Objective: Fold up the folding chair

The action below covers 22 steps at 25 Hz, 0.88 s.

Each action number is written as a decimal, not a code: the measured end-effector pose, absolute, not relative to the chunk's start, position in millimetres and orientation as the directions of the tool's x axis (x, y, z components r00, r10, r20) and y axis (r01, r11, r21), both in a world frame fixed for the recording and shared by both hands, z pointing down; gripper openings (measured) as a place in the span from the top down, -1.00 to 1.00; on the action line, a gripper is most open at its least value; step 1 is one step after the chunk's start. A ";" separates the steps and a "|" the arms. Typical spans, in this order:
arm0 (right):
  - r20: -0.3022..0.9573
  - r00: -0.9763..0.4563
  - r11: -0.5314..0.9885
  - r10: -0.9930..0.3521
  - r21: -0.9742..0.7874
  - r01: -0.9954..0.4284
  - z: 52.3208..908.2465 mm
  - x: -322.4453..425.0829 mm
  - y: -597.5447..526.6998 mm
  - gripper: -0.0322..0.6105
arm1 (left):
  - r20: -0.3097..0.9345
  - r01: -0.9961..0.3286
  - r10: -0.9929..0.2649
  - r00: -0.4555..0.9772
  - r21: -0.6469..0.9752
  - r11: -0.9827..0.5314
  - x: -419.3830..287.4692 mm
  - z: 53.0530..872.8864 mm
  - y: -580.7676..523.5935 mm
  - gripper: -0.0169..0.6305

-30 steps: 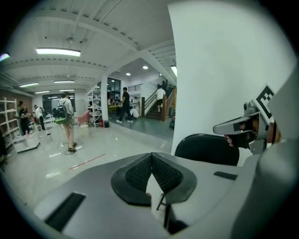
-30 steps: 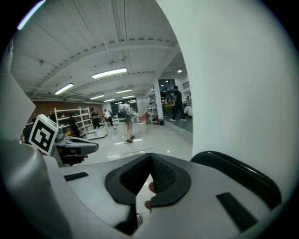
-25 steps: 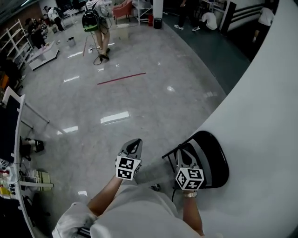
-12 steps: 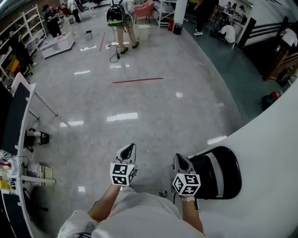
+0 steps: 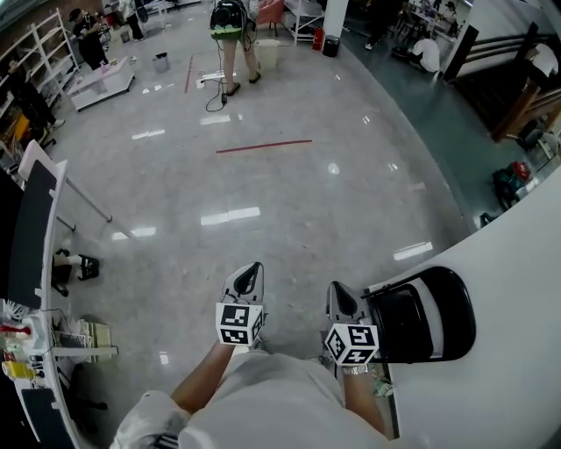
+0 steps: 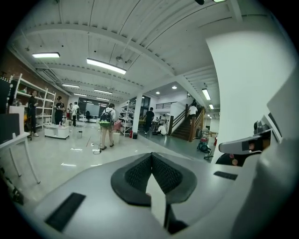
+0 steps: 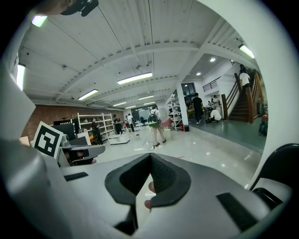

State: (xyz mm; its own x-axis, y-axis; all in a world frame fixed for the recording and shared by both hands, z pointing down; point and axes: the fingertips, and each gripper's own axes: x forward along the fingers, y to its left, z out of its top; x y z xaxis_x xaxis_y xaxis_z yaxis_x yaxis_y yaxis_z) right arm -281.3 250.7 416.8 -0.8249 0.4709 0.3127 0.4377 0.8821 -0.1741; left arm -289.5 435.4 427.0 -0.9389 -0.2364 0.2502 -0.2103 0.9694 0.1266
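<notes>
Just right of the right gripper (image 5: 337,294), against the white wall (image 5: 513,281), stands the black folding chair (image 5: 429,311), farther from the left gripper (image 5: 251,274); both pairs of jaws are closed, holding nothing.

- A glossy grey floor (image 5: 289,210) fills most of the head view, crossed by a thin red line (image 5: 264,146).
- A person (image 5: 231,39) with a backpack (image 5: 228,16) stands at the far end.
- White shelves (image 5: 44,53) stand at upper left.
- A dark panel (image 5: 31,230) tilts at the left edge.
- A white wall (image 5: 500,368) curves along the right.
- Stairs (image 5: 500,61) rise at upper right.
</notes>
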 end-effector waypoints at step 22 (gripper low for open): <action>0.316 -0.710 0.774 0.629 -0.176 0.608 432.4 -290.9 375.2 0.89 | 0.303 -0.007 -0.034 -0.952 0.089 0.996 -242.5 446.3 547.0 0.91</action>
State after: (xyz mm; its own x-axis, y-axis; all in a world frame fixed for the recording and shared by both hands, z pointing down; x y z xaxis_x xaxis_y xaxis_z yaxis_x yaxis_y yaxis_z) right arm -290.9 375.2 432.4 -0.7102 0.6292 0.3158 0.6079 0.7743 -0.1758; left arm -242.5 547.0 446.3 -0.9524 -0.0336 0.3029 -0.0068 0.9960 0.0892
